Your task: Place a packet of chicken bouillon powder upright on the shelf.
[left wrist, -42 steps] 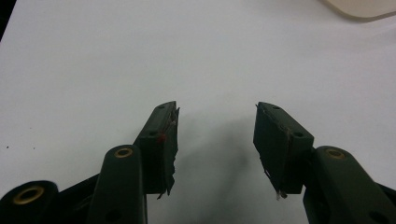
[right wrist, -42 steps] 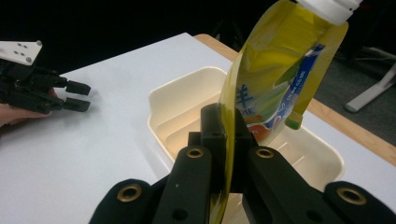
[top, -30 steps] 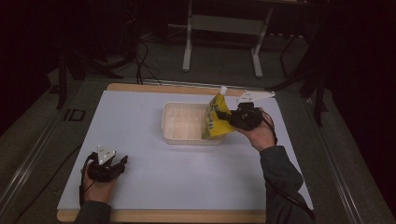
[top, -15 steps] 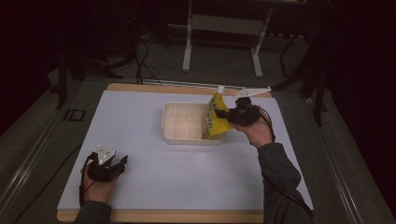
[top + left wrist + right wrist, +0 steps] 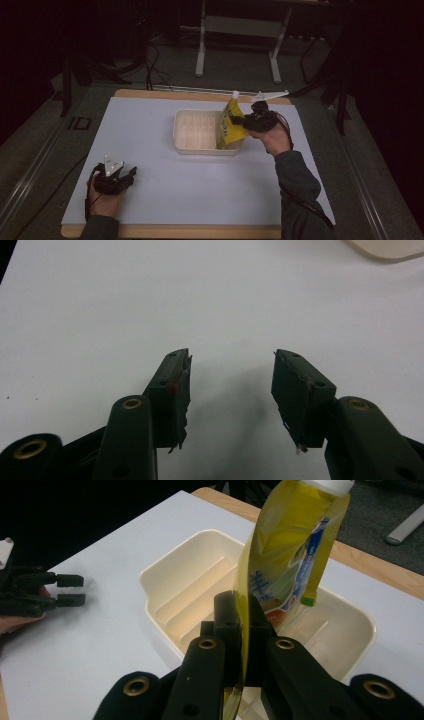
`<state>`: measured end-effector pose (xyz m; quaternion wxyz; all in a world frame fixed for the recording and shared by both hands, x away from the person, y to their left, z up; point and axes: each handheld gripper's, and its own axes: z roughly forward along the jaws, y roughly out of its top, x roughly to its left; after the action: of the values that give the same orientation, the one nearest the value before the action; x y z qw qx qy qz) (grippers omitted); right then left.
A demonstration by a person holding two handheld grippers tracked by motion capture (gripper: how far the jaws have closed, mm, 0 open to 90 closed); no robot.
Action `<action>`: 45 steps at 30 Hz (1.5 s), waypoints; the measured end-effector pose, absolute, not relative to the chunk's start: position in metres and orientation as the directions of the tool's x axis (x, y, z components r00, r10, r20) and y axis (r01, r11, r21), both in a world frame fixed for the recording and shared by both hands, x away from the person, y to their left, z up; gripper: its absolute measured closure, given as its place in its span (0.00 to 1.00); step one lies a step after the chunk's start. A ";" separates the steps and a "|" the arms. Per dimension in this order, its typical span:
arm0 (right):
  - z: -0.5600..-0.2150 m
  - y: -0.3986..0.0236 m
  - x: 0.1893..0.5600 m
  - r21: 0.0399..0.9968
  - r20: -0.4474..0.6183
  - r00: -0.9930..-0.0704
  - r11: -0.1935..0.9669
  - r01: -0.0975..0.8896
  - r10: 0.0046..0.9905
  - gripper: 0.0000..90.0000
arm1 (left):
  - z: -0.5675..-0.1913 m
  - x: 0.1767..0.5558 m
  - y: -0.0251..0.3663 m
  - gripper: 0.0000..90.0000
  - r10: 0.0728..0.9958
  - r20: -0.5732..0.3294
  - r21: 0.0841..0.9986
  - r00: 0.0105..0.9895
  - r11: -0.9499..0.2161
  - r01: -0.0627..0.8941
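- Right gripper (image 5: 243, 122) pinched a yellow pouch (image 5: 230, 125) by its edge, jaws pressed onto it; pouch stood tilted, white cap (image 5: 327, 484) up, over the 3 o'clock end of the cream tray (image 5: 192, 145).
- Left gripper (image 5: 125, 175) rested on the white table (image 5: 165, 200) at 7 o'clock, jaws spread, nothing between them, well apart from the tray.
- Pouch bottom hidden behind the jaws in the right gripper view; whether it touched the tray floor could not be told.
- Pouch print too blurred to read.
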<state>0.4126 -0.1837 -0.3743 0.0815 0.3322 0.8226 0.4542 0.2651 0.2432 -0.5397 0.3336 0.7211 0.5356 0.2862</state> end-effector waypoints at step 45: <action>-0.370 -0.166 0.420 0.799 0.156 -0.781 0.388 0.460 0.605 0.99 | -0.540 0.265 0.243 0.54 0.963 0.055 0.790 0.262 -0.203 0.579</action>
<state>0.4198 -0.1657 -0.3699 0.0804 0.3210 0.8291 0.4506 0.2652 0.2428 -0.5397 0.3351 0.7203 0.5352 0.2872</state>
